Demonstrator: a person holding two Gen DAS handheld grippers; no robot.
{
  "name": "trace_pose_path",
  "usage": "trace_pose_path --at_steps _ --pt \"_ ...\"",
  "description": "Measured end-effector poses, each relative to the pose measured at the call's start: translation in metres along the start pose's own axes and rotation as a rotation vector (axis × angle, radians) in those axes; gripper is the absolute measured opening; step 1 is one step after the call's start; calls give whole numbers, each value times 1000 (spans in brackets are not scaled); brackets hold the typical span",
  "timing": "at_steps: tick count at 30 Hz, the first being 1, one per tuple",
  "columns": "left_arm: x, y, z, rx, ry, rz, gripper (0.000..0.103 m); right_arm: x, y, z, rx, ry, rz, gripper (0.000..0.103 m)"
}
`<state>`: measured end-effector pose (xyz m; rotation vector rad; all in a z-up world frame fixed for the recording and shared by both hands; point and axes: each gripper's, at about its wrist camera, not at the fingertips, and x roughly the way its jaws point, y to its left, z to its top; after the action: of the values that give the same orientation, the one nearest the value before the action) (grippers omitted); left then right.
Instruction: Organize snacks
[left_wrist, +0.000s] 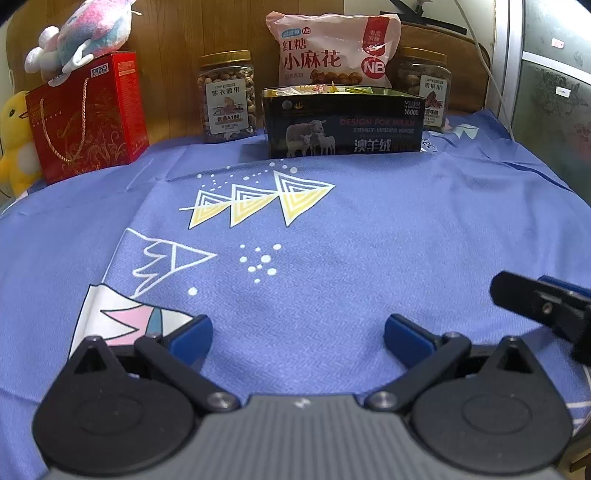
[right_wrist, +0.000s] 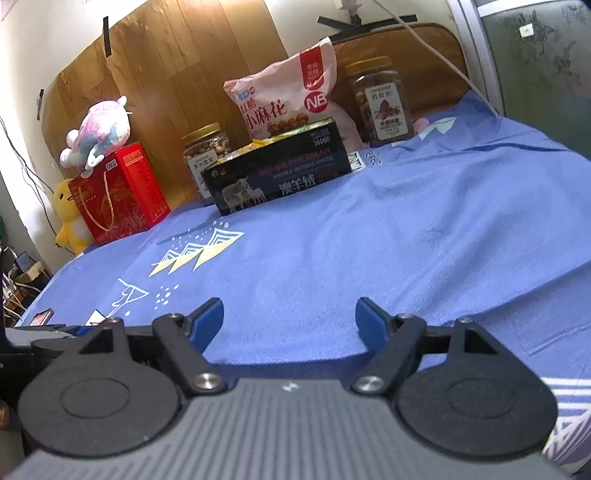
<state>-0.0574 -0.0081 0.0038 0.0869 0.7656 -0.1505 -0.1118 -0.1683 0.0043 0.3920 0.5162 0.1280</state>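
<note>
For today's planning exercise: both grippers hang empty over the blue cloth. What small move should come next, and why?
Probably carry the right gripper forward toward the pink snack bag behind the open black tin. Its jaws stand wide with nothing between them, the left gripper is empty too, and the tin already holds wrapped snacks.

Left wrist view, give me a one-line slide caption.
Open left gripper hovers empty over blue cloth, facing black tin, pink snack bag and two nut jars.

"NB" on pink snack bag (left_wrist: 332, 48)
</note>
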Motion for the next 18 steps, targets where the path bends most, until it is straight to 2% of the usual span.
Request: trace_pose_path --at_steps 7,11,15,18 --pt "2 2 5 8 34 -11 103 -3 0 8 -4 -16 0 83" --pt "5 0 7 11 26 -5 103 5 -2 9 -2 -7 -5 85" --pt "7 4 15 14 68 -11 103 15 -3 15 13 11 4 85" --pt "5 9 18 3 40 32 103 16 1 21 1 16 18 85"
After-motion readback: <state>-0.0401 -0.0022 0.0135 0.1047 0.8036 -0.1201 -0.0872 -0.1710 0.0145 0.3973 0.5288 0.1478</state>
